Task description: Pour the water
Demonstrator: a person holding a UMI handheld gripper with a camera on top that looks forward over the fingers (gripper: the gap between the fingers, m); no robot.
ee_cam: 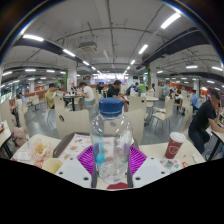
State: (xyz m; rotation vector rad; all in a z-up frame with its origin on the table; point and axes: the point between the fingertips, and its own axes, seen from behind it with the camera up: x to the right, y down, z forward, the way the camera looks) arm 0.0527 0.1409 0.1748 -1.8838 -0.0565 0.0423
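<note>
One clear plastic water bottle with a blue cap (111, 140) upright between the purple finger pads (136, 160), apparently clamped from both sides. Gripper (111, 162) raised, bottle held above the white table (70, 168). Red paper cup (175, 146) beyond and to the right, a likely target. Judged: carry stage, cap on. Next: bring bottle over a cup, then tilt; cap probably needs removing first.

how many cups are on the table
1: a red paper cup stands on the table, off to the side of the water bottle held between the gripper fingers. Others may be hidden behind the bottle.
</note>
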